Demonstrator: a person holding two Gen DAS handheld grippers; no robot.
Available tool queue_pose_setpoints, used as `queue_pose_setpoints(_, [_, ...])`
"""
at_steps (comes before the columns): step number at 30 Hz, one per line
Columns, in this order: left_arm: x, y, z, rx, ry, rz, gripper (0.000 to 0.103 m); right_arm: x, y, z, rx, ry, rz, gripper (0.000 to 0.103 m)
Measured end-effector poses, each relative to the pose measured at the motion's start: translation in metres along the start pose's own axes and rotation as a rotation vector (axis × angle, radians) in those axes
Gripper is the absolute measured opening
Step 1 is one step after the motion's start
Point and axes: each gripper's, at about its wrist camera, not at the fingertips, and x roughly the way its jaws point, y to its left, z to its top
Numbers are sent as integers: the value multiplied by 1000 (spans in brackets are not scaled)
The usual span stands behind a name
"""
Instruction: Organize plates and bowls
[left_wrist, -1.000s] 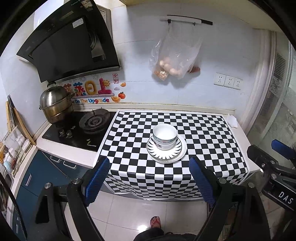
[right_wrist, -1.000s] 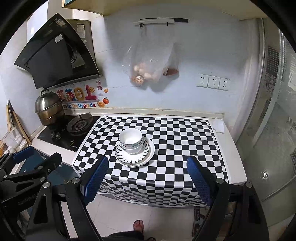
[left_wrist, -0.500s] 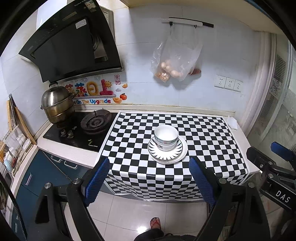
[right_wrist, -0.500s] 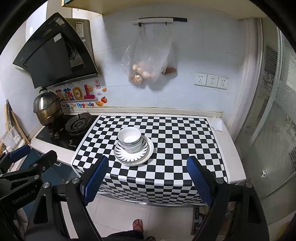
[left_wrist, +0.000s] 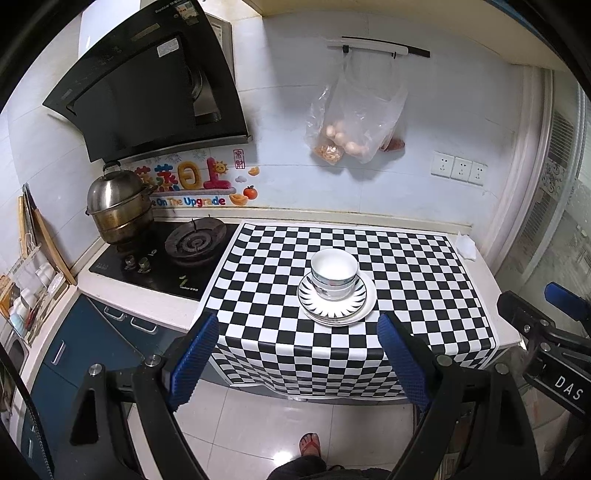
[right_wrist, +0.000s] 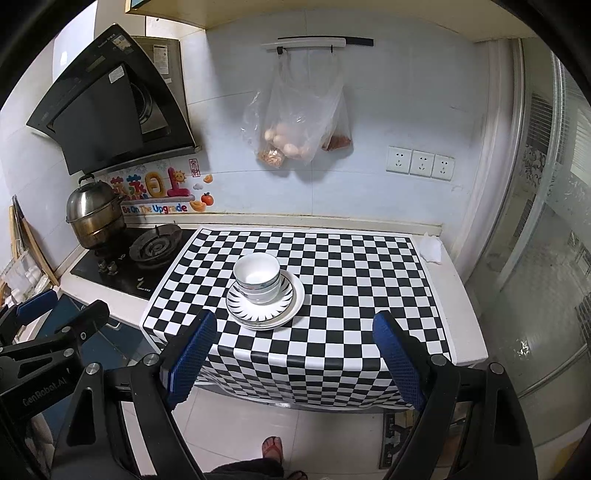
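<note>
The left hand-held gripper (left_wrist: 297, 356) is wide open, with nothing between its two blue pads (left_wrist: 192, 356). The right hand-held gripper (right_wrist: 293, 356) is wide open too, and it holds nothing. Both are up in the air, side by side, pointing the same way. Each one shows at the edge of the other's view. A foot (right_wrist: 272, 448) in a sandal shows below.

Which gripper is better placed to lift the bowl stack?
Marginal: both the left gripper and the right gripper are open and short of the counter. Left, probably: the bowls sit nearer its centerline.
</note>
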Motion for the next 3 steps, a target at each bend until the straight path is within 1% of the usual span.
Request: queue_pose_setpoints(3, [-6, 0, -2, -7, -7, 8, 88, -1, -1, 0, 0, 0, 2, 89])
